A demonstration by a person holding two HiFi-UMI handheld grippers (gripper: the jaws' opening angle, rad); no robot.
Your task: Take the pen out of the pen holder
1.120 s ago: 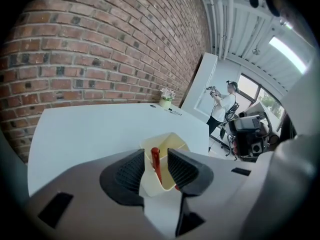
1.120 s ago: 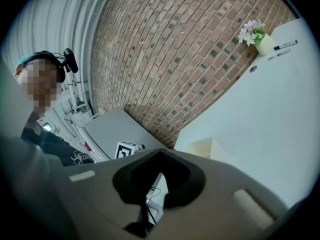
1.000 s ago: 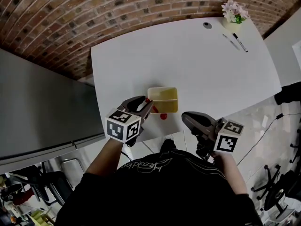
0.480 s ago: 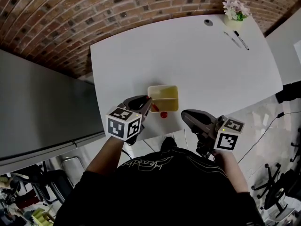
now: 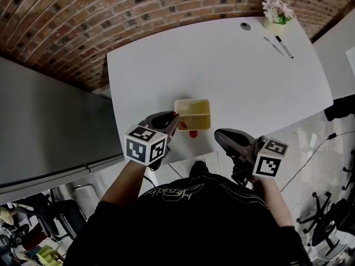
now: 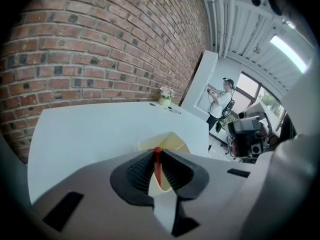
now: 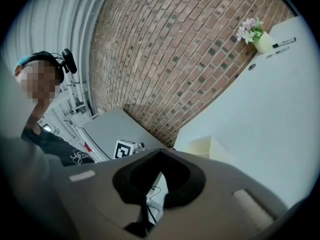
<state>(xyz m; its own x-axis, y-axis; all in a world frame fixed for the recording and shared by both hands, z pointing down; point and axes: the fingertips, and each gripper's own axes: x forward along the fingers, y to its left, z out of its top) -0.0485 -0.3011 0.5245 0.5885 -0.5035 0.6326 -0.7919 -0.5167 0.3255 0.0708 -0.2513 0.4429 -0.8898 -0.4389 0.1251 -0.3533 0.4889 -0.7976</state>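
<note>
**A:** The left tool (image 5: 173, 121) has just been closing, and now it's clamped on the red pen (image 6: 157, 165), right at the yellow pen holder (image 5: 194, 115) on the counter (image 5: 222, 65).

**B:** So the grip's made. The lift-out looks not yet done, with the pen upright at the holder. The right tool (image 7: 160, 154) hangs beside the counter, jaws together, empty.

I see a white table (image 5: 233, 60), a pale yellow pen holder (image 5: 192, 115) and a red pen (image 6: 157, 164). The brick wall (image 5: 83, 15) is red-brown with pale mortar lines. My left gripper (image 5: 175, 124) is grey, its cube patterned in black-and-white squares. The flowers (image 5: 275, 9) are pink.
</note>
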